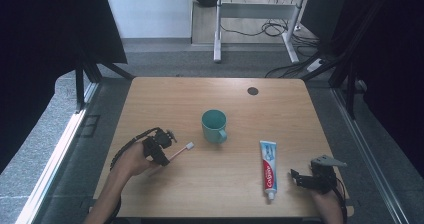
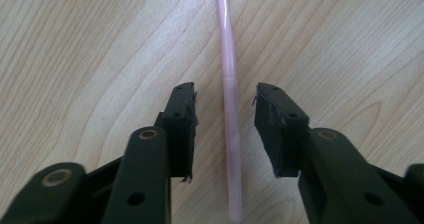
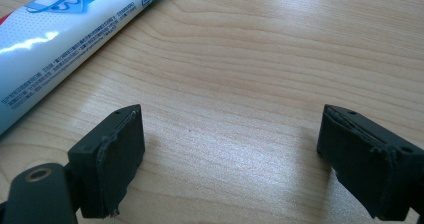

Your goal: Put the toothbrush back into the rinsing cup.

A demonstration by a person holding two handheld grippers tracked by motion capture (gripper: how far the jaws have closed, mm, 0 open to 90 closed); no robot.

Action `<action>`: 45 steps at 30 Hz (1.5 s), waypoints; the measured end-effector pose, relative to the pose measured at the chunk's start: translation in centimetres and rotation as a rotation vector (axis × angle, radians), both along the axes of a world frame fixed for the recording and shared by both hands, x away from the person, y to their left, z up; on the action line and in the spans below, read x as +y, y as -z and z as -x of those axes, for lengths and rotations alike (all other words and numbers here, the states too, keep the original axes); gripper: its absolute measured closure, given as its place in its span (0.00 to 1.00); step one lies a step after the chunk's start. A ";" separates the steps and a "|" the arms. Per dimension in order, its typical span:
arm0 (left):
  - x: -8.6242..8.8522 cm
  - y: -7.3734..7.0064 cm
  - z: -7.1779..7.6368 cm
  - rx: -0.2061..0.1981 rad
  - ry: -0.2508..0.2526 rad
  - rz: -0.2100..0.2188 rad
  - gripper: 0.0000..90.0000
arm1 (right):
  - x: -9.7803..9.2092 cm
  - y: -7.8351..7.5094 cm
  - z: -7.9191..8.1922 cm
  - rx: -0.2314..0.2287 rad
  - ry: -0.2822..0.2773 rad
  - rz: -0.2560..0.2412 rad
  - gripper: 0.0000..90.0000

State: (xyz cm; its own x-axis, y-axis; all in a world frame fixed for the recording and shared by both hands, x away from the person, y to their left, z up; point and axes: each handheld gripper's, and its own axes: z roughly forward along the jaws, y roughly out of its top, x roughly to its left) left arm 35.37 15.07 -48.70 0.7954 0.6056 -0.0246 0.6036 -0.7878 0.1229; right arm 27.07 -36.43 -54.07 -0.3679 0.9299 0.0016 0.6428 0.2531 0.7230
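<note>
One toothbrush (image 1: 181,151), one teal mug (image 1: 214,126) and one tube of toothpaste (image 1: 268,167) lie on the wooden counter (image 1: 280,109), along with one small dark round disc (image 1: 253,91) near the far edge. The toothbrush is pink with a white head; it lies flat at the left-centre of the counter, just left of the mug and apart from it. Its long axis runs on a slant, the head pointing right and slightly away from the person, toward the mug, the handle end pointing back toward the person's left hand.

The left tongs (image 1: 162,156) sit over the handle end. In the left gripper view the left tongs (image 2: 225,119) are spread, one jaw on each side of the pink handle (image 2: 231,114), with a gap on both sides, so nothing is pinched.

The toothpaste tube lies lengthwise toward and away from the person, cap at the near end. The right tongs (image 1: 295,176) rest just right of that cap end; in the right gripper view the right tongs (image 3: 230,149) are spread wide over bare wood, the tube (image 3: 65,39) off to their left
</note>
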 end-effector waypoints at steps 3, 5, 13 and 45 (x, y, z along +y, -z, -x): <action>-0.7 0.1 -0.4 0.017 0.001 -0.012 0.73 | 0.0 0.0 0.0 0.000 -0.001 0.000 0.12; -1.1 0.1 -0.7 0.028 0.007 -0.024 0.75 | 0.0 0.0 0.0 -0.001 -0.004 0.000 0.12; -2.2 0.7 -1.8 0.066 -0.002 -0.059 0.81 | 0.0 0.0 0.0 -0.002 -0.008 0.002 0.12; -1.1 -0.6 -1.8 0.017 -0.034 0.054 0.94 | 0.0 0.0 -0.1 -0.002 -0.012 0.002 0.12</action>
State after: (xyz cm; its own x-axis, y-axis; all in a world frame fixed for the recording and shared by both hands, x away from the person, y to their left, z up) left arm 37.21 13.94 -48.05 0.7738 0.6295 -0.0709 0.6320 -0.7595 0.1543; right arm 27.13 -36.43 -54.08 -0.3788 0.9255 -0.0012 0.6380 0.2621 0.7241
